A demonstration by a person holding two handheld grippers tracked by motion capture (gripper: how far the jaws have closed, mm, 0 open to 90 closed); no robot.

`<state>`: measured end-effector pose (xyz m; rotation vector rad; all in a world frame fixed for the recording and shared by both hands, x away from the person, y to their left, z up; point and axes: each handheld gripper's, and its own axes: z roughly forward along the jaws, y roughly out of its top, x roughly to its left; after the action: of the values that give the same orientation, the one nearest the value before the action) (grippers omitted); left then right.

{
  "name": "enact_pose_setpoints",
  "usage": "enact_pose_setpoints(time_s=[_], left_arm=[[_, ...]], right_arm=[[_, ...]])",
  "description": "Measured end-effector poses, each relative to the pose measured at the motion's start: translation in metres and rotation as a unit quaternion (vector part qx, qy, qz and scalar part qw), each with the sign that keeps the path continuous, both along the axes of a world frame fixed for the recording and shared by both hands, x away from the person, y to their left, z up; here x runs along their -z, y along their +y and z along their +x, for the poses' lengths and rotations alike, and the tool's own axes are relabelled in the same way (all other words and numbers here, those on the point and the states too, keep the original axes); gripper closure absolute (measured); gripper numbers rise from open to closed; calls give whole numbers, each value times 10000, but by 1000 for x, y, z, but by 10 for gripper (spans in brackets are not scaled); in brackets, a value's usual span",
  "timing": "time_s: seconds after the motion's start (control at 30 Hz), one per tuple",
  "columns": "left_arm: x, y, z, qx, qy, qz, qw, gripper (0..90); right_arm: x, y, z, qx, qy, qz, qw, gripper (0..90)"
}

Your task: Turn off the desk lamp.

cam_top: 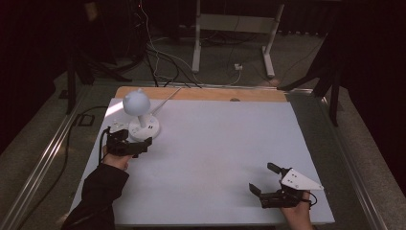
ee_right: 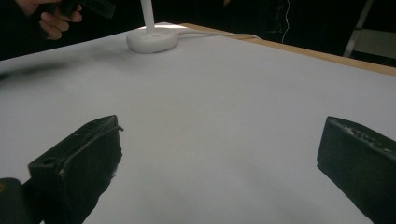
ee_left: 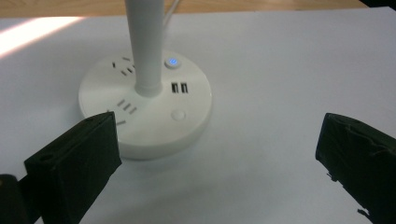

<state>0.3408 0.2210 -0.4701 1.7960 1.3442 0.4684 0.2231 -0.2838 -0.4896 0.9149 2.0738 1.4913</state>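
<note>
Hovering just short of the desk lamp's round socket base (ee_left: 145, 105), the left gripper (cam_top: 128, 143) stands spread wide and empty; a blue light (ee_left: 173, 61) glows on the power button, so switching looks done. Right gripper (cam_top: 268, 181) rests released, well apart, on the white table (cam_top: 215, 158); withdrawing remains

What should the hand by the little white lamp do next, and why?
Probably ease the left gripper forward toward the lamp base. Its jaws stand wide open with nothing between them, just short of the base, and the button on top glows blue. The right gripper rests far off, open too.
</note>
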Motion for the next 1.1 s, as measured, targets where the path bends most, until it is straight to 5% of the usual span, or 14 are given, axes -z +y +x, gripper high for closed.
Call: enact_pose_setpoints(time_s=[0.6, 1.1], left_arm=[[5, -3, -39, 361, -4, -41, 9993, 5], [29, -3, -74, 381, -93, -89, 9992, 6]], right_arm=[[0, 1, 0, -13, 8, 3, 10000, 0], [1, 1, 1, -22, 18, -35, 10000, 0]])
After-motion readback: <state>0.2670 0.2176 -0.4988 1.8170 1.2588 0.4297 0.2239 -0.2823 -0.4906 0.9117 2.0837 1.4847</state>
